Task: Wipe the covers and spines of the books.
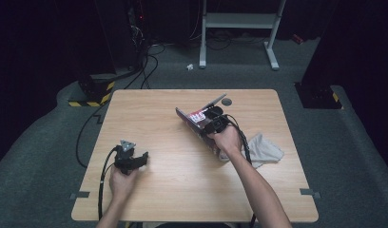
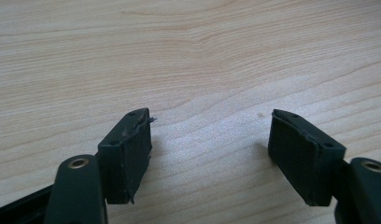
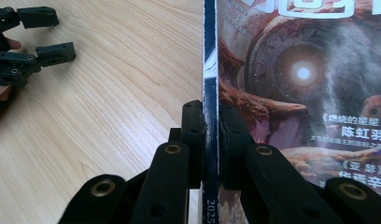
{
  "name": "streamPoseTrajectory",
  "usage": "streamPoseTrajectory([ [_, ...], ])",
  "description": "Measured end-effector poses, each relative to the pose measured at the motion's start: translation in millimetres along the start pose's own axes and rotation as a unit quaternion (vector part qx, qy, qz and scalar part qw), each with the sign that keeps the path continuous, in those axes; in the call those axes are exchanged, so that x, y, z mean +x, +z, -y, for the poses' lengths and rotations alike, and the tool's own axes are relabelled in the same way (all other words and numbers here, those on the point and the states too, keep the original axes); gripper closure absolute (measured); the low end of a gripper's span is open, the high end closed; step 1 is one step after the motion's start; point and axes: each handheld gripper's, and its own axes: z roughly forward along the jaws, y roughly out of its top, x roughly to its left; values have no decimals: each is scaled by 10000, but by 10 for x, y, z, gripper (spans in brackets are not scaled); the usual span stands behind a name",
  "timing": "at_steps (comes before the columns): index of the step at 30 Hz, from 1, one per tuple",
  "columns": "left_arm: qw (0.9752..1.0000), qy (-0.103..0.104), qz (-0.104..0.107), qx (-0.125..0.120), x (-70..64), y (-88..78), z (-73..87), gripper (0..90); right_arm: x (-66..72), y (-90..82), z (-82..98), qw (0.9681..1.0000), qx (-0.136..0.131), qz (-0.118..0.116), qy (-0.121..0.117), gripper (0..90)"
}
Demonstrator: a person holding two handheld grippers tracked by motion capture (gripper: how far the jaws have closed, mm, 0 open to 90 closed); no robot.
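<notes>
Right gripper (image 3: 211, 140) clamped on the spine edge of a thin glossy magazine (image 3: 300, 79) with a dark reddish illustrated cover and white Chinese lettering; both black jaws pressed against the spine from either side, nothing else between them. In the high view, magazine (image 1: 198, 124) held tilted up off the light wooden tabletop (image 1: 182, 190), lower end by the right hand (image 1: 227, 139), upper corner toward the tabletop's far edge. Right gripper (image 1: 212, 118) just above that hand, cable trailing back along the forearm.

Crumpled beige cloth (image 1: 266, 149) flat on the tabletop just right of the magazine, partly under the right forearm. Small dark round disc (image 1: 226, 101) beyond the magazine, near the far edge, apart from it.

Left gripper (image 2: 209, 144) open, jaws wide apart, bare wood grain between them, nothing held. In the high view, left gripper (image 1: 143, 158) well left of the magazine, low over the tabletop, gripped by the left hand (image 1: 123, 180), grey three-cornered plate on top. Same left gripper (image 3: 48, 35) seen far left of the magazine spine in the right gripper view, jaws spread.
</notes>
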Motion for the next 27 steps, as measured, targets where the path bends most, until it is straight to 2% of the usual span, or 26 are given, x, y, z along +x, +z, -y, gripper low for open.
streamPoseTrajectory([
  [3,10000,-1,0,-1,0,0,0,302,6,47,32,10000,13,-19,10,822],
  [6,10000,0,1,-2,1,0,0,302,8,126,61,9999,47,-78,-84,807],
  [8,10000,-2,1,-1,0,0,0,302,25,139,61,9999,59,-94,-42,798],
  [12,10000,-2,1,-1,0,0,0,302,99,204,69,9996,96,-127,-219,748],
  [16,10000,1,-1,1,0,0,0,302,69,266,117,9993,126,-292,-177,723],
  [19,10000,-1,-3,0,-1,0,0,302,70,272,126,9989,115,-418,-158,670],
  [22,10000,-1,-4,2,-1,0,0,302,104,225,126,9976,-47,-661,-191,639],
  [27,10000,10,1,-3,-9,-3,3,302,89,158,156,9979,-175,-554,-286,615],
])
